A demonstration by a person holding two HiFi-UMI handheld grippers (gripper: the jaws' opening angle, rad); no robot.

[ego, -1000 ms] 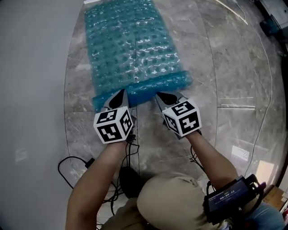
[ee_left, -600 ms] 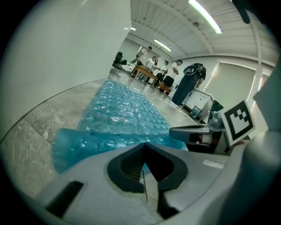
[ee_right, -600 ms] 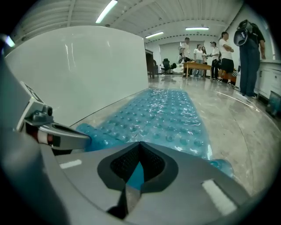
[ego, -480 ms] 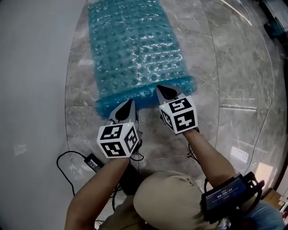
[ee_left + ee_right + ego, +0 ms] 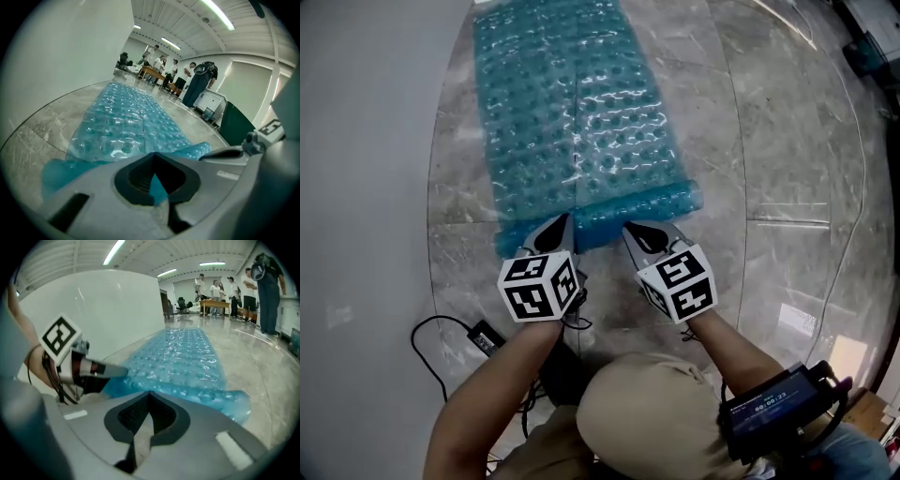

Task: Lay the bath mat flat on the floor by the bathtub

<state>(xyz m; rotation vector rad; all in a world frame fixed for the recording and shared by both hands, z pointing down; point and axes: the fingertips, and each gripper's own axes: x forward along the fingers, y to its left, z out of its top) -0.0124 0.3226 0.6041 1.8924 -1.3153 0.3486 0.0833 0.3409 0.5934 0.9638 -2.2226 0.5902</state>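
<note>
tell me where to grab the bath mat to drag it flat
Take the bath mat by its near short edge, coming low from the person's side. That edge curls up off the floor while the rest lies flat, so jaws can close round it. The left gripper is shut on it near one corner.
</note>
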